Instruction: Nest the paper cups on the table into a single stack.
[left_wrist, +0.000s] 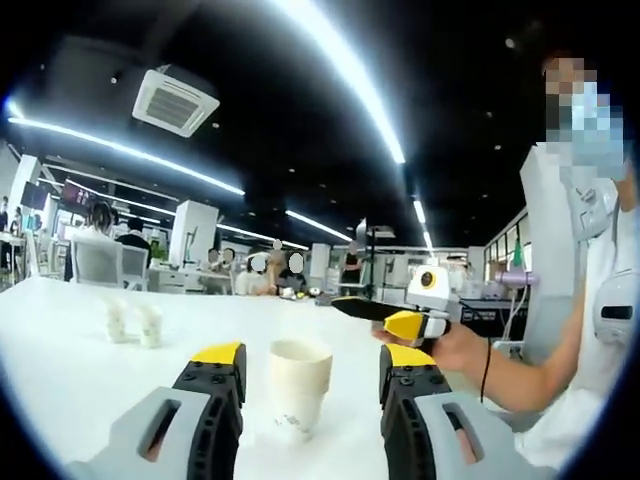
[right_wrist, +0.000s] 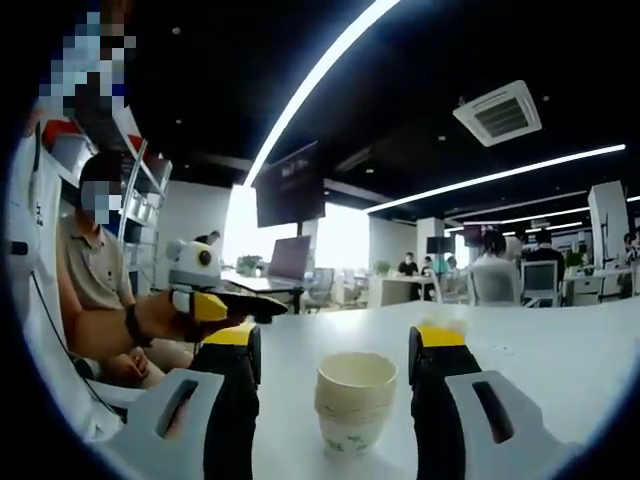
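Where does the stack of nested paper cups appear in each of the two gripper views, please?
Left gripper view: the stack of nested paper cups stands low in the middle, on the white table between that view's own open jaws.
Right gripper view: the stack sits low in the middle, again between that view's own open jaws.
Shared landmark: the white table, on which the stack stands in both views.

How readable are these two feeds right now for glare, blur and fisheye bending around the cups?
Left gripper view: ceiling strip lights bend into arcs, the white table glares, the cup stack is fairly sharp, and the two far cups are soft. Right gripper view: a bright window washes out the background, and the cup stack reads clearly between the jaws, its printed pattern slightly blurred.
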